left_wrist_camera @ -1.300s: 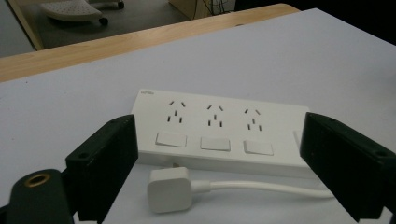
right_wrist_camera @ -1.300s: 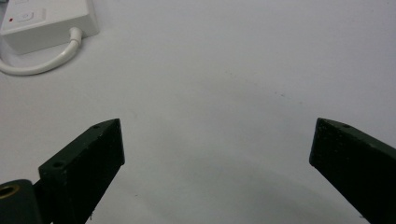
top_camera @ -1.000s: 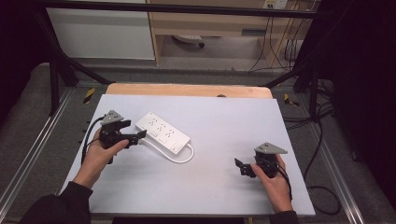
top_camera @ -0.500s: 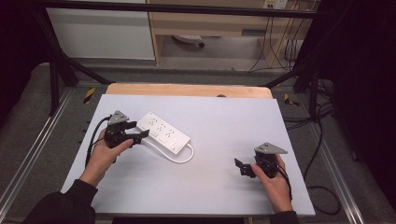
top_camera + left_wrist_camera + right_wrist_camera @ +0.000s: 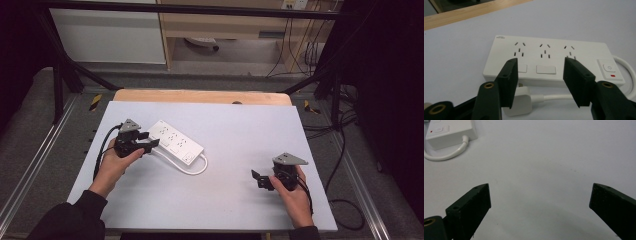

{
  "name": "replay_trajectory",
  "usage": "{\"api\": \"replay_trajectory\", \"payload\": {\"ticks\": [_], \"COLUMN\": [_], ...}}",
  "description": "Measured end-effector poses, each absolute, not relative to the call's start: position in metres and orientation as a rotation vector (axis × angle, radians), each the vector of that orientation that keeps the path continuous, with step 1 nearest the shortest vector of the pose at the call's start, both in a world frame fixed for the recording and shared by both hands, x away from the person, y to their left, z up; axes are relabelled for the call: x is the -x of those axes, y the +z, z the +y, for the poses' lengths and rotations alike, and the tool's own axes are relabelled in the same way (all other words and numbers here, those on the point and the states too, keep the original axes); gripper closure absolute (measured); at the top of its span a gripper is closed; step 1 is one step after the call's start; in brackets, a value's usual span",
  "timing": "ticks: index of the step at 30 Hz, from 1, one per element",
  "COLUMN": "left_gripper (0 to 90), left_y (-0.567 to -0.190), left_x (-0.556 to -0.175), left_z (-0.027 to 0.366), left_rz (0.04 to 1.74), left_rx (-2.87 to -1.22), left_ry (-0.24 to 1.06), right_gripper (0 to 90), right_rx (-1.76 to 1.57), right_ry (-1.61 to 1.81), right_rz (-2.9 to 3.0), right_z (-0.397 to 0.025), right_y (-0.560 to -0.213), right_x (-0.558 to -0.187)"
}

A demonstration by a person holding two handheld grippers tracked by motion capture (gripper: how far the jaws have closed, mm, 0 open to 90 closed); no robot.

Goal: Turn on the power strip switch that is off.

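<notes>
White plastic power strip (image 5: 175,143) on grey tabletop (image 5: 235,200).
Your left gripper (image 5: 540,75) hovers beside it, fingers apart; your right gripper (image 5: 540,202) gapes wide.

The left hand (image 5: 114,162) reaches in from the lower left, its dark-sleeved forearm angled up and to the right. It holds the left gripper (image 5: 150,145) level, jaws pointing right and standing apart with a clear gap between them. The right hand (image 5: 295,192) comes in from the lower right, wrist nearly straight. It holds the right gripper (image 5: 257,179) low, jaws pointing left and spread wide, with nothing between them. The two hands are well apart.
</notes>
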State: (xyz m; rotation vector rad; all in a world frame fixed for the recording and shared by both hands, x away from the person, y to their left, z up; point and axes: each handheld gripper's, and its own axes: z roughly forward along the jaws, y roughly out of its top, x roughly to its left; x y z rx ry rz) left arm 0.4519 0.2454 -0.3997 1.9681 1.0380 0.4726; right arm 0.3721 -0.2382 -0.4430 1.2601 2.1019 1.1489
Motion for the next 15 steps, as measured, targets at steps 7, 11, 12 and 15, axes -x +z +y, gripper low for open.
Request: {"api": "replay_trajectory", "payload": {"ticks": [7, 11, 12, 15], "left_gripper": [56.6, 62.3, 63.8, 67.3], "left_y": [-0.4050, -0.4062, -0.4062, -0.4051], "left_x": [-0.4561, -0.4570, -0.4572, -0.4575], "left_z": [0.2464, 0.2480, 0.2485, 0.2500], "left_rz": [1.048, 1.046, 1.043, 1.041], "left_rx": [-1.967, -1.957, -1.955, -1.939], "left_ry": [0.470, 0.471, 0.471, 0.472], "right_gripper": [4.4, 4.4, 4.4, 4.4], "right_rx": [-1.261, -1.255, -1.253, -1.251], "right_ry": [1.153, 1.147, 1.147, 1.147], "right_rz": [2.101, 2.106, 2.106, 2.110], "right_z": [-0.2382, -0.2385, -0.2383, -0.2377], "right_y": [-0.4425, -0.4423, -0.4422, -0.4420], "right_x": [-0.3719, -0.3720, -0.3721, -0.3718]}}
